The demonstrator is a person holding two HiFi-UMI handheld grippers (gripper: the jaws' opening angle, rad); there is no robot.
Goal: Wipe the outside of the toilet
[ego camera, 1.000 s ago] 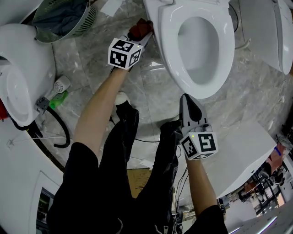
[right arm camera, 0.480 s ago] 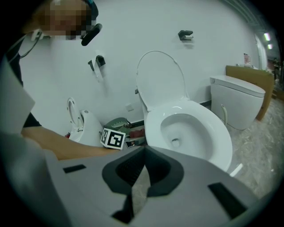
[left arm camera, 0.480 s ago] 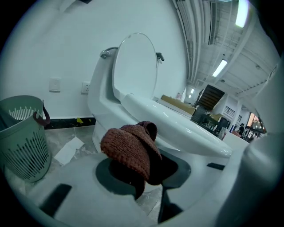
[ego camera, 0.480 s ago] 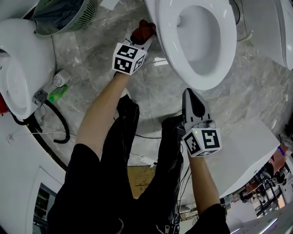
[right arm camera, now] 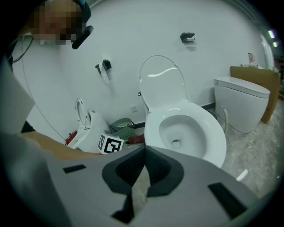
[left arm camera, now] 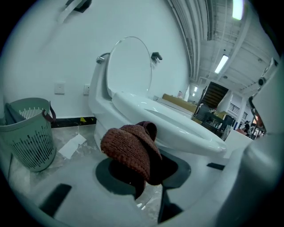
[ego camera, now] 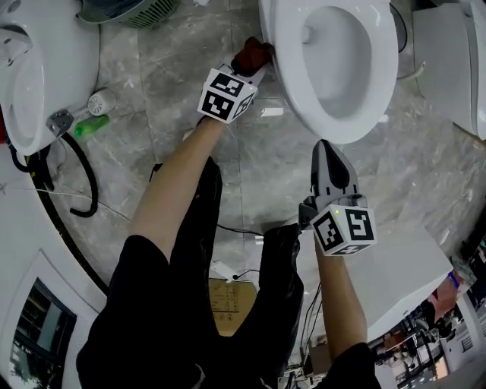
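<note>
A white toilet (ego camera: 334,68) with its lid up stands at the top of the head view. A dark red knitted cloth (ego camera: 253,55) is pressed against the left outer side of its bowl, and my left gripper (ego camera: 254,67) is shut on that cloth. In the left gripper view the cloth (left arm camera: 133,150) bulges out between the jaws, right beside the toilet's bowl (left arm camera: 168,128). My right gripper (ego camera: 328,163) hangs just in front of the bowl's front edge, jaws shut with nothing in them. In the right gripper view the toilet (right arm camera: 184,128) lies ahead.
A second toilet (ego camera: 38,76) lies at the left, with a black hose (ego camera: 76,190) and a green bottle (ego camera: 93,125) beside it. A green basket (ego camera: 133,9) stands at the top left. Another white toilet (ego camera: 452,53) is at the right. The floor is grey marble.
The left gripper with the cloth has slid along the side of the bowl, towards its front. The right gripper has stayed shut near the bowl's front. The head view has shifted.
</note>
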